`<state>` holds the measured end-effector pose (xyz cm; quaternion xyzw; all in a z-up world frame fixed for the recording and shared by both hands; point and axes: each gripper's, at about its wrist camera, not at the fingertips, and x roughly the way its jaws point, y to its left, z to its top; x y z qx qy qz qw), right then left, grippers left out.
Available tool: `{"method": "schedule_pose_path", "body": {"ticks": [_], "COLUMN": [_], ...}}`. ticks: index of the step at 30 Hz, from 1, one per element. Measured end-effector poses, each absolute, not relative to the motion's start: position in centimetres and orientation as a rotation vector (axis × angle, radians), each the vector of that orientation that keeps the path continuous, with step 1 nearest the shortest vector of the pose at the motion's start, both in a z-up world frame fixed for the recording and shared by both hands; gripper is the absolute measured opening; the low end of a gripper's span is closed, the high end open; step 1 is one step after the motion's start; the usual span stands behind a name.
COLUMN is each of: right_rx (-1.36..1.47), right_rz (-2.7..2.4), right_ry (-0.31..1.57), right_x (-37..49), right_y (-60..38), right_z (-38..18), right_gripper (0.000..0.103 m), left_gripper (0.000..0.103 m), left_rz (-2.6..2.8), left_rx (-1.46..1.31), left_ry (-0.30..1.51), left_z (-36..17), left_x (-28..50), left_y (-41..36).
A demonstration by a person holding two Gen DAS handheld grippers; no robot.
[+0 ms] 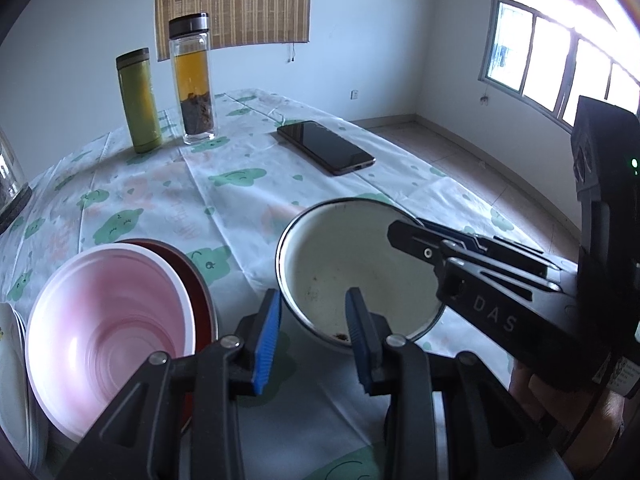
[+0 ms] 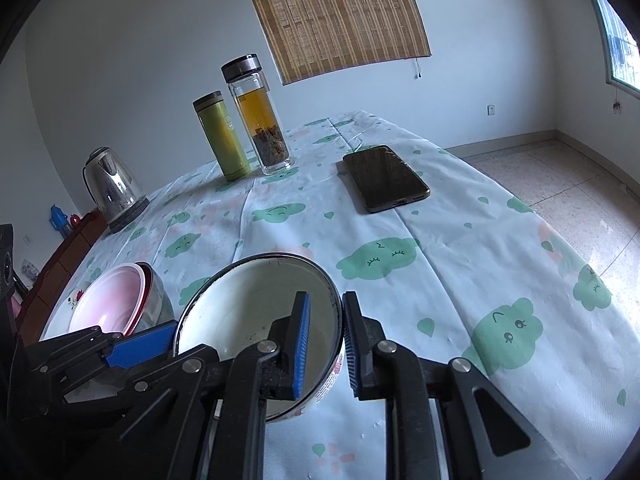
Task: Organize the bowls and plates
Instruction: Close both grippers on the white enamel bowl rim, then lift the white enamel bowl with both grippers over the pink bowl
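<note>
Right tool (image 2: 326, 344) pinching near-side rim of white enamel bowl (image 2: 256, 304), one pad inside, one outside; likely for lifting toward the stack. Left tool (image 1: 312, 336) parted, straddling same bowl's near rim, not clamped, probably steadying. Bowl near front edge of surface (image 2: 460, 248). Pink bowl (image 1: 108, 328) nested in red one (image 1: 196, 280) toward left edge. "DAS" readable on right tool. Further back: phone (image 1: 326, 146), green flask (image 1: 140, 104), tea bottle (image 1: 192, 80).
</note>
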<state>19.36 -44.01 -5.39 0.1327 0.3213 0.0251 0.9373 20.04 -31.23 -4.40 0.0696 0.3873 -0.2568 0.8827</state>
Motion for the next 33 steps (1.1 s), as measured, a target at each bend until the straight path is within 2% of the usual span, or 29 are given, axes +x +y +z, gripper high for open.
{"method": "schedule_pose_path", "body": {"ticks": [33], "right_rx": [0.187], "right_rz": [0.086], "right_ry": [0.477], "right_x": [17.0], "right_y": [-42.1], "right_z": [-3.0], "right_gripper": [0.018], "left_gripper": [0.032], "left_rz": [-0.528], "left_rx": [0.07], "left_ry": [0.676], "left_z": [-1.6], "left_x": [18.0], "left_y": [-29.0]}}
